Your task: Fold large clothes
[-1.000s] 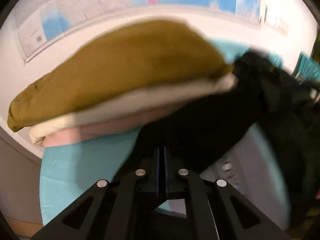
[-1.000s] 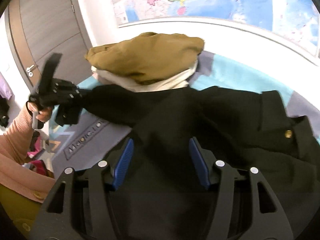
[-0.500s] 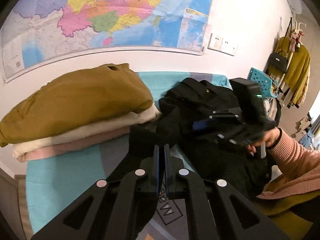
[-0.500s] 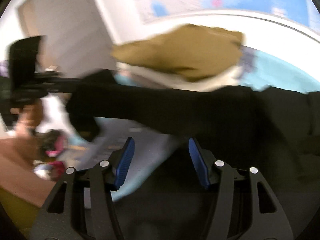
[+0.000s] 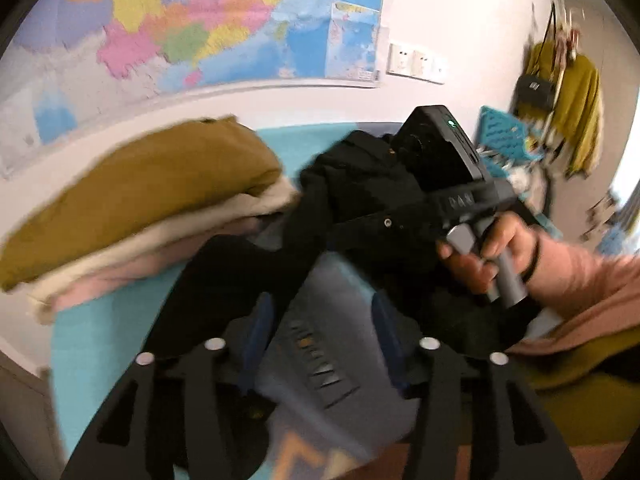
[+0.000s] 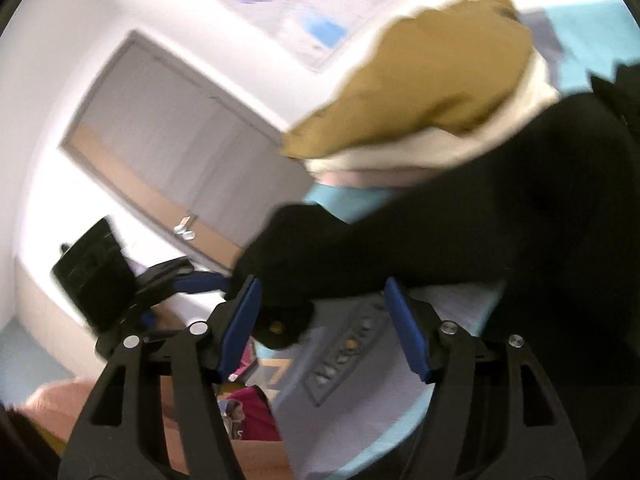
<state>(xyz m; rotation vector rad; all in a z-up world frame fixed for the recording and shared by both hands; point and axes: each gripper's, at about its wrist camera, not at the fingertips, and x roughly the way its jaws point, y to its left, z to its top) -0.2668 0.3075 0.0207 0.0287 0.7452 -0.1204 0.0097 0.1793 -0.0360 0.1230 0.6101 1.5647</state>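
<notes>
Left claw [image 5: 320,344]: jaws apart, having just been opening; its blue pads press on nothing. The black sleeve [image 5: 224,280] lies slack in front of its left finger, released. Right claw [image 6: 320,320]: jaws also spread, having opened slightly further. The sleeve's cuff end [image 6: 280,304] sits between its pads [image 6: 240,320], near the left one, but no pinch is evident. I judge it not held.

Location of the task item: the black coat [image 5: 360,184] lies bunched on the teal and grey mat [image 5: 120,320], just beside the stack of folded garments [image 5: 132,208], mustard on top, cream and pink beneath. From the right wrist view the sleeve stretches out from the coat body toward the claws.

Risks, as judged:
- With neither claw gripping, the sleeve may slump off its line and the fold lose its edge.
- The right claw may close on the cuff tip alone, so the thick cloth slips free under pull.
- The coat crowds the stack; dragging it could topple or disturb the folded pile.
- The two claws work close together; a collision is possible.
- Both views are blurred by motion, so contact points are uncertain.
</notes>
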